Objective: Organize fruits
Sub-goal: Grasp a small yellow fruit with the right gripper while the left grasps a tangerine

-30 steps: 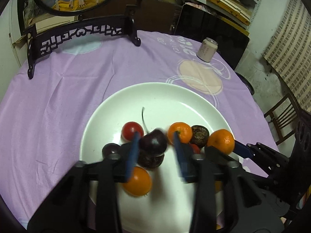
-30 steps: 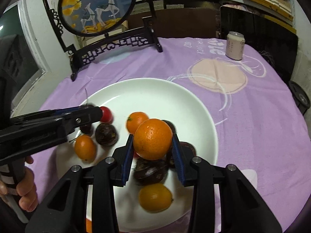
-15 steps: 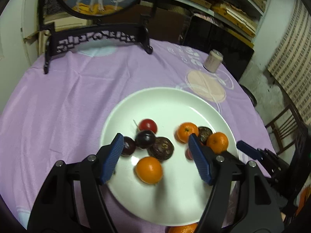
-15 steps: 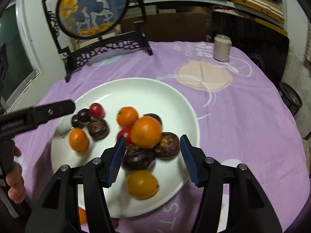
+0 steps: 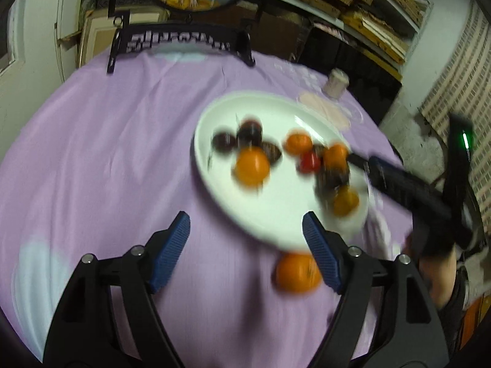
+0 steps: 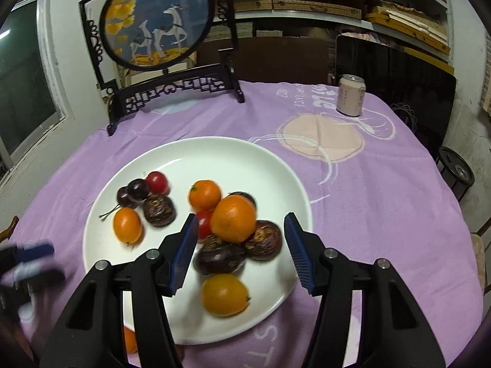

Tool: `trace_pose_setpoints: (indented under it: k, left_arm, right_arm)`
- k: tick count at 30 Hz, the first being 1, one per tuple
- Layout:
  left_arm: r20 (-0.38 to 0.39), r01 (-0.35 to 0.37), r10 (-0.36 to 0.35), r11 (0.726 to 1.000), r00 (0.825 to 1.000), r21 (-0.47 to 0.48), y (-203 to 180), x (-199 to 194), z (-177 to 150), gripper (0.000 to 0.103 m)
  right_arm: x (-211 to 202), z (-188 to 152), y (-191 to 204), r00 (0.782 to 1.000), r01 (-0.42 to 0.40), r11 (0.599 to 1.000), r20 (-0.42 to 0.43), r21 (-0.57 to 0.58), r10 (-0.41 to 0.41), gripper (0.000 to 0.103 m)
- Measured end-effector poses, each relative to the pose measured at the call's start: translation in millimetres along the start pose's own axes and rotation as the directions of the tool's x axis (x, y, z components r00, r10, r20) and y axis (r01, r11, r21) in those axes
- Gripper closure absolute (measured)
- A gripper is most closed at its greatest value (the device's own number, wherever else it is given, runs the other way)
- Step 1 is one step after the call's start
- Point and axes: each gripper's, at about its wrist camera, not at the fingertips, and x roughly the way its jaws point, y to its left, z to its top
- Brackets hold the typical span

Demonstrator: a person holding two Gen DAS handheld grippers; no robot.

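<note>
Fruit on plate point(image 6: 276, 159): I've just released the orange point(image 6: 233, 218) onto the pile, both my grippers point(image 6: 239, 251) point(image 5: 245, 254) now wide open, empty; one orange point(image 5: 297, 273) remains on the cloth.

A drink can point(image 6: 351, 95) stands on the purple tablecloth point(image 6: 383, 184) near a framed deer screen point(image 6: 158, 20).

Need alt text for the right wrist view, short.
Open right tongs hover over a white plate of fruit on a purple tablecloth, with an orange piled on dark fruits between the blue fingers. Behind stand a can and a round deer screen.
</note>
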Motion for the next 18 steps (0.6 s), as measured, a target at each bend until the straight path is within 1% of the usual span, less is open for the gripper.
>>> trace_pose_setpoints:
  k: [3, 6, 8, 10, 12, 16, 18]
  left_arm:
    - [-0.037, 0.011, -0.009, 0.999, 0.999, 0.039, -3.5, -11.4, -28.5, 0.025]
    - [-0.057, 0.007, -0.003, 0.997, 0.998, 0.081, -5.0, -25.4, -51.6, 0.025]
    - [-0.054, 0.006, -0.001, 0.995, 0.999, 0.101, -2.9, -33.8, -61.9, 0.025]
    - [-0.049, 0.006, -0.001, 0.994, 0.999, 0.105, -0.2, -37.6, -65.7, 0.022]
    - [-0.052, 0.014, -0.009, 0.994, 0.999, 0.108, 0.6, -37.5, -68.5, 0.022]
    - [-0.052, 0.036, -0.031, 0.993, 0.998, 0.114, -2.2, -33.9, -71.3, 0.022]
    - [-0.056, 0.037, -0.031, 0.993, 0.998, 0.110, -2.5, -31.0, -72.9, 0.022]
  right_arm:
    - [-4.3, -6.5, 9.2, 1.000, -0.013, 1.000, 0.008, -0.018, 0.013, 0.045]
    - [-20.5, -21.6, 10.7, 0.998, -0.061, 0.998, -0.009, 0.022, 0.061, 0.045]
    - [-39.2, -37.9, 12.7, 0.993, -0.107, 0.993, -0.036, 0.046, 0.109, 0.045]
    - [-58.9, -60.3, 16.6, 0.989, -0.131, 0.990, -0.066, 0.056, 0.135, 0.045]
    - [-75.2, -84.5, 18.8, 0.986, -0.126, 0.989, -0.098, 0.074, 0.133, 0.045]
    - [-93.7, -116.7, 22.7, 0.978, -0.145, 0.982, -0.132, 0.125, 0.161, 0.045]
    - [-99.5, -126.5, 34.8, 0.975, -0.159, 0.982, -0.143, 0.099, 0.172, 0.045]
